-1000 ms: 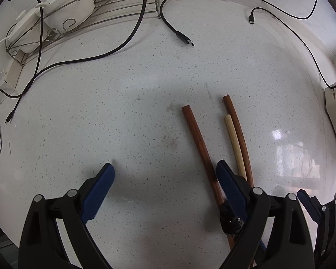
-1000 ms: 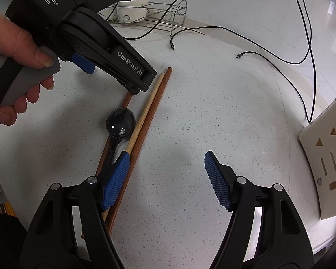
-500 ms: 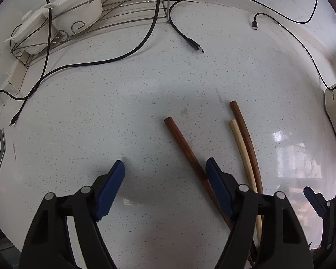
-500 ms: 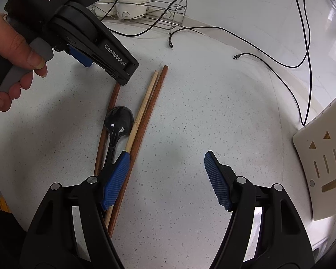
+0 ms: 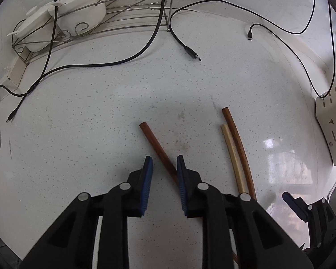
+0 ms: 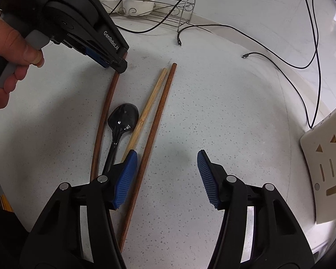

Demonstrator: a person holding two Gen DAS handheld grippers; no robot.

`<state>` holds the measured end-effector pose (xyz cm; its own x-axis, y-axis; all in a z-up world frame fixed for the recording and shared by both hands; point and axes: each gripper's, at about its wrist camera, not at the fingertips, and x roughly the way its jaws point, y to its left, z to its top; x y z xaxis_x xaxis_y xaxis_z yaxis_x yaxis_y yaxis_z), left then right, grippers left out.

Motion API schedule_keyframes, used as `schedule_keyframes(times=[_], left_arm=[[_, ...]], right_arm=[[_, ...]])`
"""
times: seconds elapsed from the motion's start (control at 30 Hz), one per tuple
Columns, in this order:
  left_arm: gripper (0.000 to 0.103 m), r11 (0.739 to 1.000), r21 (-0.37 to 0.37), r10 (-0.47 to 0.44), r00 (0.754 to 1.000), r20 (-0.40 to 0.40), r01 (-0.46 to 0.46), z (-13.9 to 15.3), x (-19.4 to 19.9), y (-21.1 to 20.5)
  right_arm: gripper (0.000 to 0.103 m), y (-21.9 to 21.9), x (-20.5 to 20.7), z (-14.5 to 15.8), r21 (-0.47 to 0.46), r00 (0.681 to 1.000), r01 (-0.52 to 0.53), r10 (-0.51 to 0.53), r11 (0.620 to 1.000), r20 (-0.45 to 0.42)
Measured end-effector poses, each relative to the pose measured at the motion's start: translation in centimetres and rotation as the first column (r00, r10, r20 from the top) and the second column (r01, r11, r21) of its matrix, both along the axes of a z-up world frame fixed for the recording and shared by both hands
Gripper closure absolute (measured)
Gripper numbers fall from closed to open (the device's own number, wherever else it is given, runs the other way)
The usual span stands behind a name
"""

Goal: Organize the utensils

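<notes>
- Three chopsticks and a black spoon (image 6: pixel 123 118) are laid on the white speckled surface (image 5: pixel 100 116).
- A dark brown chopstick (image 5: pixel 159 150) is set apart from the other two; its near part passes between the pads of the left hand-held gripper (image 5: pixel 164 168).
- The left hand-held gripper's jaws have just been closing and now stand nearly together; whether the pads press on that chopstick cannot be told.
- A pale chopstick (image 6: pixel 145 112) and a second brown chopstick (image 6: pixel 159 112) lie side by side just right of the spoon.
- The right hand-held gripper (image 6: pixel 166 174) has its jaws apart after some closing, with nothing clamped; the second brown chopstick runs just inside its left pad.
- A person's hand (image 6: pixel 9 51) grasps the left hand-held gripper's handle.
- A wire rack (image 5: pixel 123 15) with white bowls (image 5: pixel 85 6), black cables (image 5: pixel 145 51) and a cream perforated board (image 6: pixel 324 168) are located toward the edges of the surface.
</notes>
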<state>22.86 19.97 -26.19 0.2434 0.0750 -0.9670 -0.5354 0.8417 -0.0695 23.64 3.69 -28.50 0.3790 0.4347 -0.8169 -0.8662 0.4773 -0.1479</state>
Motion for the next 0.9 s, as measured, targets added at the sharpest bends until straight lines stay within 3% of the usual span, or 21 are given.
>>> schedule_keyframes(times=[0.13,0.23,0.3,0.57,0.9], left_arm=[[0.092,1.0,-0.026,-0.012,1.0,0.001,0.012,0.2,-0.2,0.6],[0.097,0.998,-0.036,-0.049,0.999,-0.002,0.049,0.1,0.2,0.3],[0.097,0.996,-0.042,-0.076,0.997,-0.001,0.076,0.2,0.4,0.2],[0.097,0.991,-0.073,-0.11,0.994,0.019,0.111,0.2,-0.1,0.0],[0.097,0.988,-0.067,-0.137,0.989,0.055,0.141,1.3,0.3,-0.7]], right_arm=[[0.066,0.6,-0.5,0.0,-0.011,0.999,-0.038,0.038,0.999,0.001],[0.095,1.3,-1.3,0.0,-0.041,0.997,-0.078,0.078,0.996,0.004],[0.096,1.3,-1.4,0.0,-0.045,0.998,-0.068,0.068,0.997,0.005],[0.098,-1.4,1.4,0.5,0.01,0.989,0.064,-0.062,0.998,-0.132],[0.098,-2.7,1.7,0.8,0.031,0.986,0.106,-0.101,0.994,-0.13]])
